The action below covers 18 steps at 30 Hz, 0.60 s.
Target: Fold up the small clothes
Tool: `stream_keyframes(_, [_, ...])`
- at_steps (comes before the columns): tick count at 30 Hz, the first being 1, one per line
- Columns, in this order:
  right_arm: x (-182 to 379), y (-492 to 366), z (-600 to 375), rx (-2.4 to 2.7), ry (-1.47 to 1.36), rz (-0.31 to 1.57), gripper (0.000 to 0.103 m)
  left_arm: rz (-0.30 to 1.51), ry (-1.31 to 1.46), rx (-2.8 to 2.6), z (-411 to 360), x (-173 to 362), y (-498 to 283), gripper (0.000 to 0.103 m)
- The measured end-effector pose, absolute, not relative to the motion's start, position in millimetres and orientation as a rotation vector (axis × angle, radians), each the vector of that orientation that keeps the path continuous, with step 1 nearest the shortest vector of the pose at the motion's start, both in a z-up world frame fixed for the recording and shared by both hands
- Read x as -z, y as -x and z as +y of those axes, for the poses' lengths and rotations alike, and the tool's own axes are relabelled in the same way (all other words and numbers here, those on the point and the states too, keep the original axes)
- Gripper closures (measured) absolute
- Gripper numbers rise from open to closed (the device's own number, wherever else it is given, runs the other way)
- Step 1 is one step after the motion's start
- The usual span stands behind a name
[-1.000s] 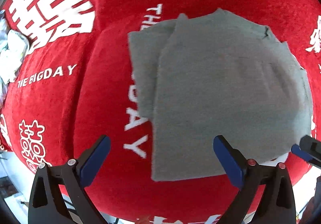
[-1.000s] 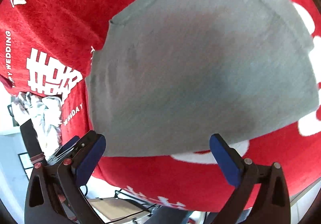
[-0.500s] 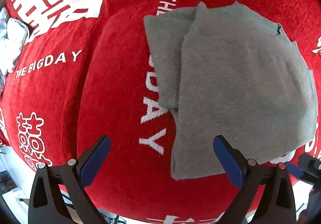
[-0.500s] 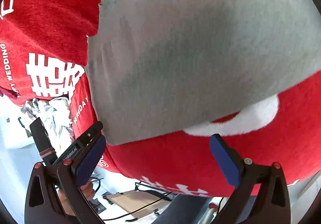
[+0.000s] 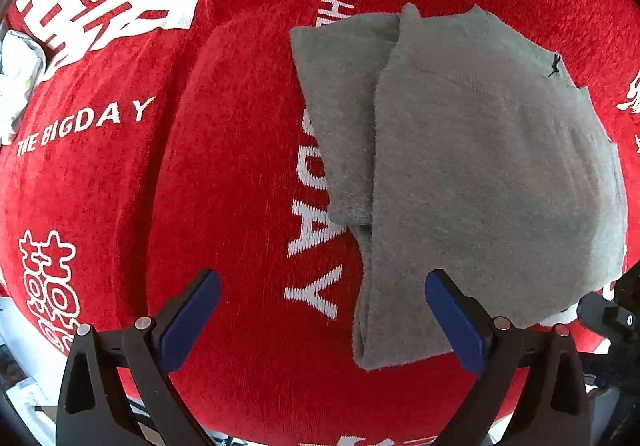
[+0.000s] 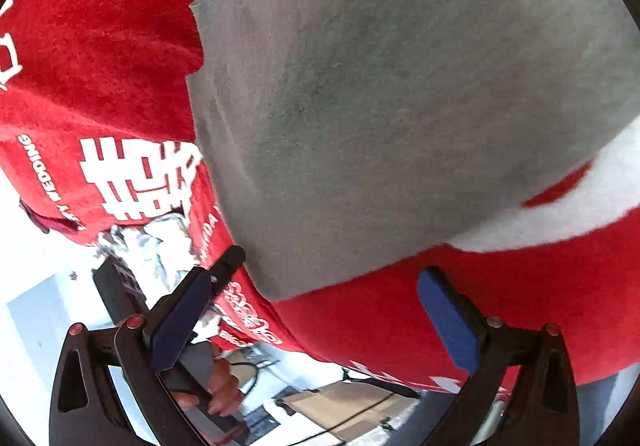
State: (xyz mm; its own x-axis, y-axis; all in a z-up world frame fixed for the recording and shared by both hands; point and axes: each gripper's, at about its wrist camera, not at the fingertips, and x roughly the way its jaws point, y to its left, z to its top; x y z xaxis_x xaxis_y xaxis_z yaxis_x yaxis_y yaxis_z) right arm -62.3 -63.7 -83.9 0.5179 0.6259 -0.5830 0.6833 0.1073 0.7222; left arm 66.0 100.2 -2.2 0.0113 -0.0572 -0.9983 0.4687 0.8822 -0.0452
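Folded grey knit garment (image 5: 472, 182) laid flat on red plush cloth with white lettering (image 5: 224, 166). Left gripper (image 5: 320, 316) and right gripper (image 6: 314, 312) spread wide at garment's near edge, nothing held.

The grey garment (image 5: 472, 174) on the red cloth (image 5: 224, 174) is viewed steeply from above and from close by through the left wrist camera. It is seen nearer still from the right wrist camera. Garment and cloth are shared by both views.
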Motion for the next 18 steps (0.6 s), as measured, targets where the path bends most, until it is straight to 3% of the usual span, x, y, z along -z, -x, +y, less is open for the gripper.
stream_keyframes(12, [95.4, 30.7, -52.8, 0.027, -1.742, 0.956, 0.000, 1.570, -0.038, 0.535, 118.6, 9.0, -106.3, 0.001])
stream_keyframes(15, [99.6, 29.3, -51.5, 0.021, -1.792, 0.951, 0.007, 1.587, 0.031, 0.576, 120.9, 13.3, -117.7, 0.001])
stream_keyframes(16, [102.8, 29.7, -50.6, 0.009, -1.819, 0.956, 0.017, 1.595, 0.058, 0.592, 120.9, 15.6, -121.7, 0.001])
stream_keyframes(18, [107.2, 31.3, -49.9, 0.023, -1.839, 0.985, 0.048, 1.613, 0.105, 0.620, 120.0, 19.5, -126.3, 0.001])
